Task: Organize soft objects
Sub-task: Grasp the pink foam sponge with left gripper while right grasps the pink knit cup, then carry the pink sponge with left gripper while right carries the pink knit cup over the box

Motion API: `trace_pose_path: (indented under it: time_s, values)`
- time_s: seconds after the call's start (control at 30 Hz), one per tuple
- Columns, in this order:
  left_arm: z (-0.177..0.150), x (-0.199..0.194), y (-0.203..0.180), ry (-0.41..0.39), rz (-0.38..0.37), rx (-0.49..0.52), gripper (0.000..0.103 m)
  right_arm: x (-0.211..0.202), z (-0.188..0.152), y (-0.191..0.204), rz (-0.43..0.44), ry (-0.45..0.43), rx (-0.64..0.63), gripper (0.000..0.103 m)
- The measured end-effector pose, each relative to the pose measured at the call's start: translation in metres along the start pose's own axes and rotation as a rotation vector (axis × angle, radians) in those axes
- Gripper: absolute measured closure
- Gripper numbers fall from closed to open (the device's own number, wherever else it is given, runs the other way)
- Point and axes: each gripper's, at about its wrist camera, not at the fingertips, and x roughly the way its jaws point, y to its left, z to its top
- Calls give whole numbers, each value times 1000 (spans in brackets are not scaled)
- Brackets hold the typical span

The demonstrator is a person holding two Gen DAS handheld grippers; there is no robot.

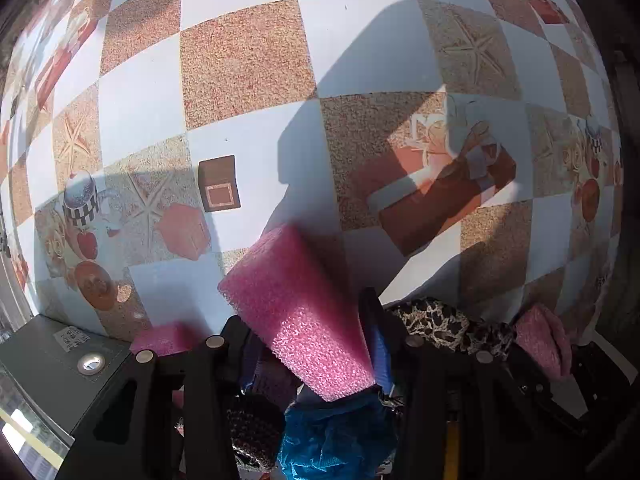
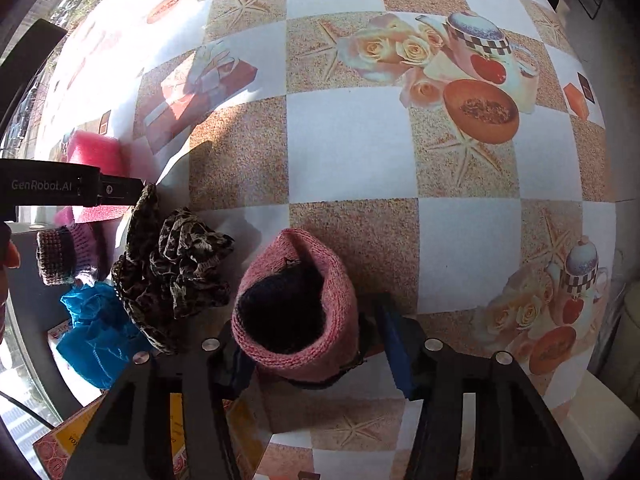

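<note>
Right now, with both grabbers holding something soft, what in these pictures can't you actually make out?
- Left wrist view: the pink foam block's near end, hidden behind the left gripper.
- Left wrist view: the blue crinkly material, hidden in part by the foam and cut by the bottom edge.
- Right wrist view: the inside of the pink knit hat held in the right gripper is too dark.
- Right wrist view: the second pink foam piece, partly covered by the other gripper's body.

Our right gripper (image 2: 316, 344) pinches a pink knitted hat (image 2: 298, 308) above the checkered tablecloth (image 2: 348, 140).
At nine o'clock we see a leopard-print scarf (image 2: 172, 268) and blue mesh (image 2: 96, 332).
</note>
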Motion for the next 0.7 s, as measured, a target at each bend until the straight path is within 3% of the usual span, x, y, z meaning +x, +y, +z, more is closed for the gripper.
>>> trace_pose_path:
  time_s: [0.1, 0.37, 0.6, 0.7]
  values:
    - [-6, -16, -5, -85, -16, 2, 69, -8, -7, -1, 13, -16, 23, 73]
    - [-46, -80, -32, -341, 90, 150, 69, -53, -33, -21, 33, -95, 111, 75]
    - [-87, -117, -19, -442, 81, 222, 69, -93, -49, -40, 35, -129, 184, 75]
    - [-105, -120, 0, -464, 72, 249, 69, -116, -38, -42, 30, -140, 194, 75]
